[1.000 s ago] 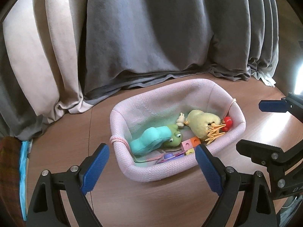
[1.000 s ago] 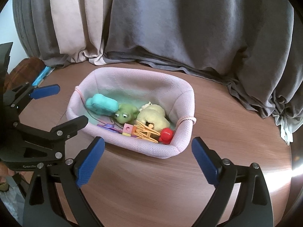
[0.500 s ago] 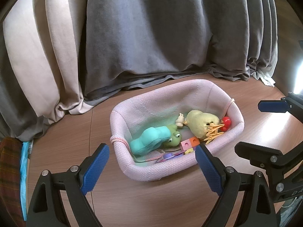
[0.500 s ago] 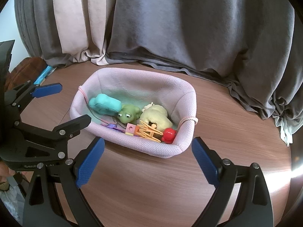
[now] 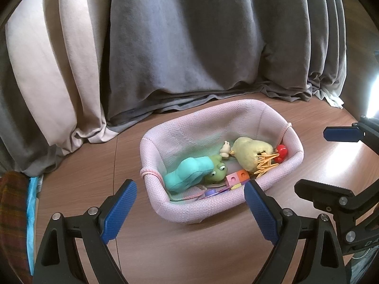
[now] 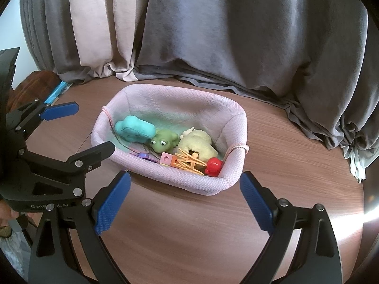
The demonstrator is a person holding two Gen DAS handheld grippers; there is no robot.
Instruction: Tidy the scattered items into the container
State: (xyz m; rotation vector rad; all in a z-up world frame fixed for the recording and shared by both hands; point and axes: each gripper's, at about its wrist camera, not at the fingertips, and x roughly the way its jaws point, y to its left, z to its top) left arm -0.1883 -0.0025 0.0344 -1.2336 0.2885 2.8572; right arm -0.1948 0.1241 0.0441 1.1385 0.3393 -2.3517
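wood table [image 5: 165, 248] fronts grey curtains [image 5: 189, 47].

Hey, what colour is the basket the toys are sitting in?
The basket is pale pink woven fabric, clearest in the right wrist view.

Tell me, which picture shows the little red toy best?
The right wrist view: the red toy sits near the camera, whole, in the pink basket. In the left wrist view it lies farther off, partly hidden behind orange sticks.

Basket [image 6: 165, 172]: pale pink weave. Contents: teal plush [image 6: 135, 130], green frog [image 6: 164, 140], yellow-cream plush [image 6: 197, 143], red toy [image 6: 213, 165], orange sticks [image 6: 188, 162]. Table [image 6: 189, 232]: brown woodgrain. Curtains [image 6: 236, 35]: grey and beige.
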